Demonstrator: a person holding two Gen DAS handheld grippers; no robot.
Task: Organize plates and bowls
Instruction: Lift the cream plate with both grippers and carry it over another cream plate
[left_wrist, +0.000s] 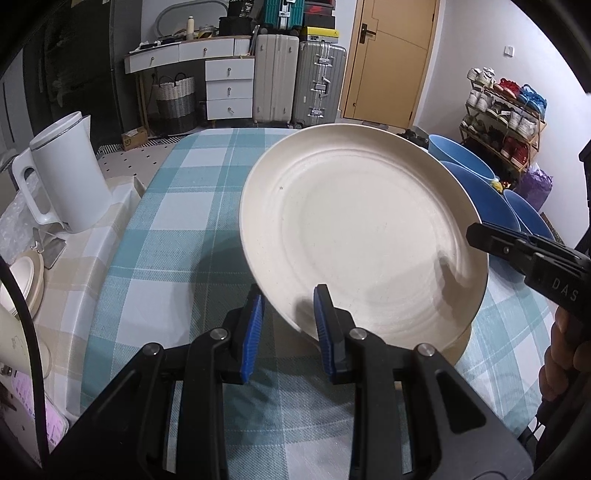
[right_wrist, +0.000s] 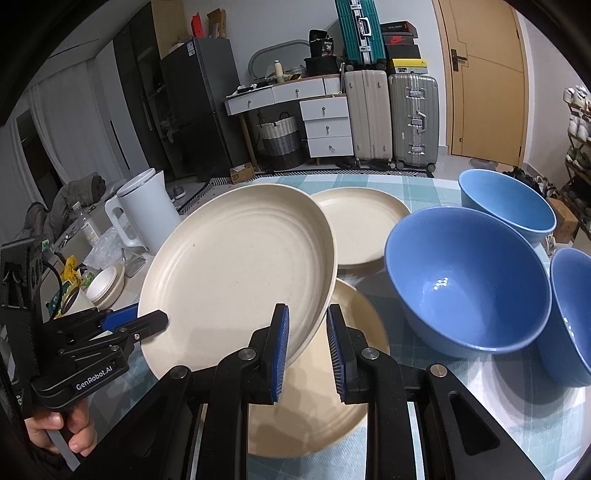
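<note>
Gripping a ridged, round cream plate (right_wrist: 236, 266) by opposite rims, left gripper (left_wrist: 288, 325) and right gripper (right_wrist: 306, 343) both clamped, tilted above another plate (right_wrist: 343, 369) beside glossy blue bowls (right_wrist: 469, 280).

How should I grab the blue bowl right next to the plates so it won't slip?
Pinch the blue bowl by its thin rim on the near side, coming down from above: one finger inside, one outside. It stands upright and open, and its round wall looks too wide and sloped to squeeze across.
</note>
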